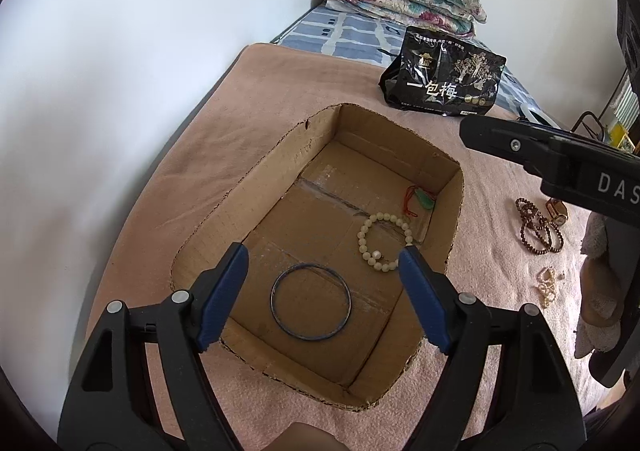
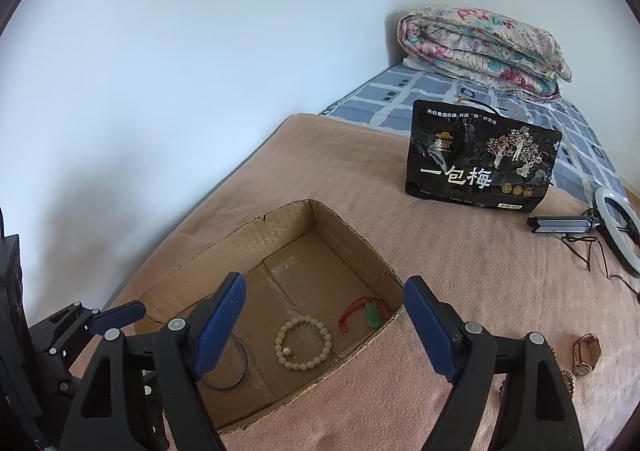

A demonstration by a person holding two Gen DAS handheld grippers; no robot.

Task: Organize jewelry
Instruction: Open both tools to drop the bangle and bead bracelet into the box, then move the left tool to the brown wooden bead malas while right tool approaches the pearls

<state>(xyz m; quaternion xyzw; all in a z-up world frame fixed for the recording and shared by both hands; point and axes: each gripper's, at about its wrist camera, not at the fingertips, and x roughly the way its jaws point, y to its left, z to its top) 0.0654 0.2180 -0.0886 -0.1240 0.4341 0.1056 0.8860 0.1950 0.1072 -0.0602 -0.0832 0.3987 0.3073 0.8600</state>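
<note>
We hold the left claw (image 1: pixel 322 257) above the open cardboard box (image 1: pixel 256 191), its blue pads wide apart and gripping nothing. The right claw (image 2: pixel 324 291) hangs over the box's near right corner, also spread apart and empty. From the left wrist view we read the white letters "DAS" on the black body of the right tool.

In the box lie a thin dark bangle (image 1: pixel 311 302), a cream bead bracelet (image 1: pixel 383 241) and a green pendant on a red cord (image 1: pixel 423 199), each apart from the others. On the pink blanket (image 1: pixel 280 83) outside the box, to its right, lie brown bead bracelets (image 1: pixel 538 227), a watch with a brown strap (image 2: pixel 586 353) and a small pearl piece (image 1: pixel 547 285).

Behind the box stands a black snack bag (image 2: pixel 482 157) with the large characters "一包梅". The smaller print on it is too fine to read. A folded floral quilt (image 2: pixel 480 51) lies at the far end of the bed.
</note>
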